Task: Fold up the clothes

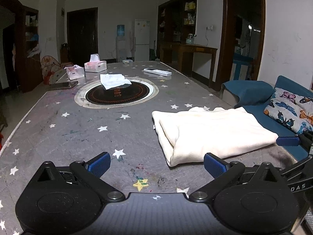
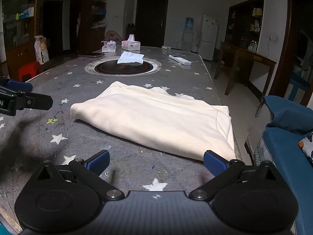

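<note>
Lying folded, cream garment (image 2: 156, 117), table (image 2: 78, 137) edge

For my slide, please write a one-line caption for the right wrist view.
Open right gripper faces a folded cream garment lying on the star-patterned table.

Folded cream garment (image 1: 213, 131) on star-patterned table (image 1: 78, 133), left gripper (image 1: 156, 164) jaws apart

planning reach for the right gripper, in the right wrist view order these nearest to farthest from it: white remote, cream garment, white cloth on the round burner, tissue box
1. cream garment, just ahead
2. white cloth, centre, on the burner
3. white remote, right; close to the cloth's rank
4. tissue box, far end
</note>
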